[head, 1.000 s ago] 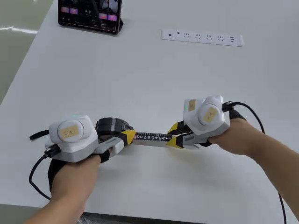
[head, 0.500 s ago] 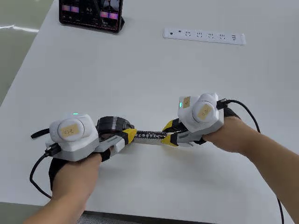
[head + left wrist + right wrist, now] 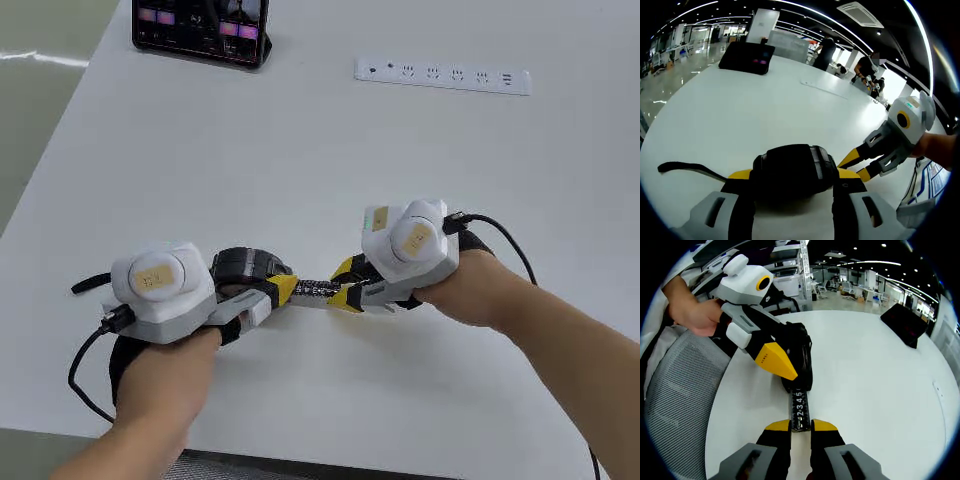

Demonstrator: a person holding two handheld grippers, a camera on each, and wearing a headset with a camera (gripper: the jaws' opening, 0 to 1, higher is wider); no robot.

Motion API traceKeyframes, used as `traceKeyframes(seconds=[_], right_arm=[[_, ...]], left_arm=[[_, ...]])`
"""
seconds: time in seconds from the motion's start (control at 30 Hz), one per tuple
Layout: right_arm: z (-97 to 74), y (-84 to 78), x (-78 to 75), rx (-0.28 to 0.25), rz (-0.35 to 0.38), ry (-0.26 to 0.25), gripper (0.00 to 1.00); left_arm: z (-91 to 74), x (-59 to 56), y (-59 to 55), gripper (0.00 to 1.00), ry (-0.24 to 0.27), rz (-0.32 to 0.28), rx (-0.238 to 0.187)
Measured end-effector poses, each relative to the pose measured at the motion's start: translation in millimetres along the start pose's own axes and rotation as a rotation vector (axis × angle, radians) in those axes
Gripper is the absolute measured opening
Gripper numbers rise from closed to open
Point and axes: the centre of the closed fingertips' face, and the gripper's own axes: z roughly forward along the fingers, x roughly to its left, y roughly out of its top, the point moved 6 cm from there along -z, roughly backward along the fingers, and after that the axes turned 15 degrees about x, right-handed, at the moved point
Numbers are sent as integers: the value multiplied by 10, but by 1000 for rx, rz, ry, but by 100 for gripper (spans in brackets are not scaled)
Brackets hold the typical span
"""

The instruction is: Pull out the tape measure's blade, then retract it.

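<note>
At the near edge of the worktop [image 3: 300, 150], the jaws of our left gripper [image 3: 792, 175] clamp the tape measure [image 3: 245, 266] while those of the right gripper [image 3: 801, 426] pinch its barely drawn blade [image 3: 800, 407], so we judge retraction nearly done and must next ease the tip home.

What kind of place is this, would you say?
Probably an open-plan office or lab: a long white table carrying a power strip and a propped tablet, with rows of desks and chairs behind.
</note>
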Motion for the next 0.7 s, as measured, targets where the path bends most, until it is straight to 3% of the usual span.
traceKeyframes(seconds=[0.7], right_arm=[[138, 216, 22, -24, 0, 6, 11]], left_arm=[[24, 17, -3, 58, 2, 6, 2]])
